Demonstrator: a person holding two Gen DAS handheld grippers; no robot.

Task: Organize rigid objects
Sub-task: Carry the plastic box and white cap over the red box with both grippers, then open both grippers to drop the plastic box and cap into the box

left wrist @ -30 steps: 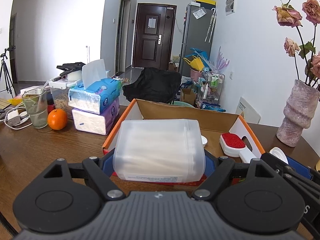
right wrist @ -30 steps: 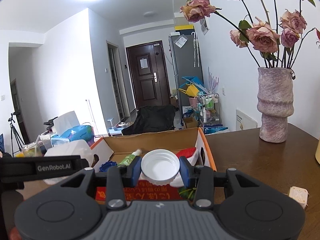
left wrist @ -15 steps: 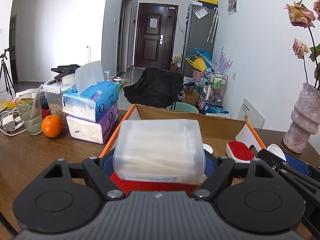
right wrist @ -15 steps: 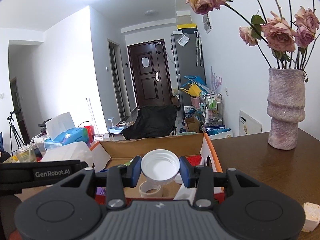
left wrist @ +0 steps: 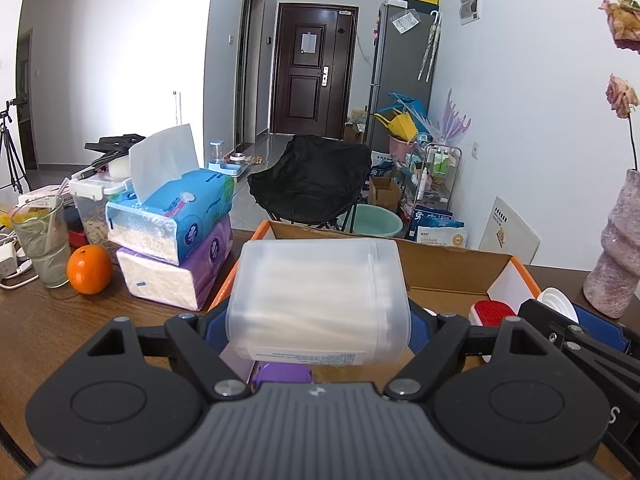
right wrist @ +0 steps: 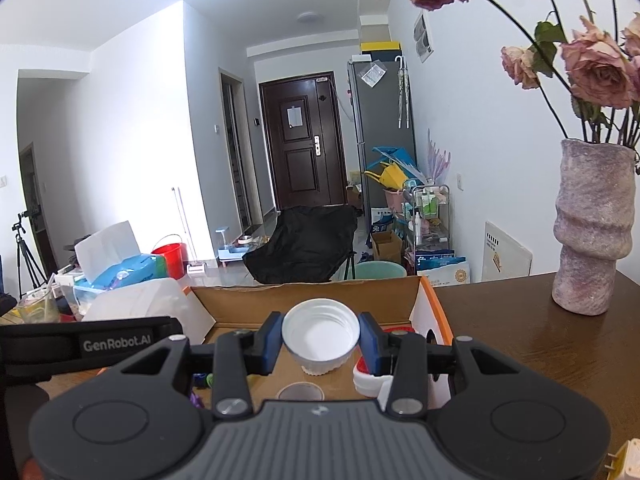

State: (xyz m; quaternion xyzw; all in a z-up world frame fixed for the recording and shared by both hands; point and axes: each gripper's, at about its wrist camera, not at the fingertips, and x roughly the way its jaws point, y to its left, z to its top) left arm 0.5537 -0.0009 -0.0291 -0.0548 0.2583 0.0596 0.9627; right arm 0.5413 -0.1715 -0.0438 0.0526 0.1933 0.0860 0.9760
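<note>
My left gripper (left wrist: 318, 322) is shut on a translucent plastic box of cotton swabs (left wrist: 318, 300), held over the near left part of an open cardboard box (left wrist: 448, 264) with orange edges. My right gripper (right wrist: 320, 340) is shut on a white screw cap (right wrist: 320, 334), held above the same cardboard box (right wrist: 304, 300). Inside the box lie a red and white brush (left wrist: 490, 309), a purple item (left wrist: 284, 374) and a clear round lid (right wrist: 299, 392). The right gripper shows at the right of the left wrist view (left wrist: 576, 332).
Stacked tissue packs (left wrist: 176, 236), an orange (left wrist: 89, 269) and a glass (left wrist: 42, 246) stand left of the box on the brown table (left wrist: 48, 320). A pink vase with dried roses (right wrist: 592, 232) stands to the right. A small beige plug (right wrist: 628, 460) lies at the near right.
Both grippers have moved forward over the cardboard box, still holding their objects. The box interior now lies under them, with more of its contents showing.
</note>
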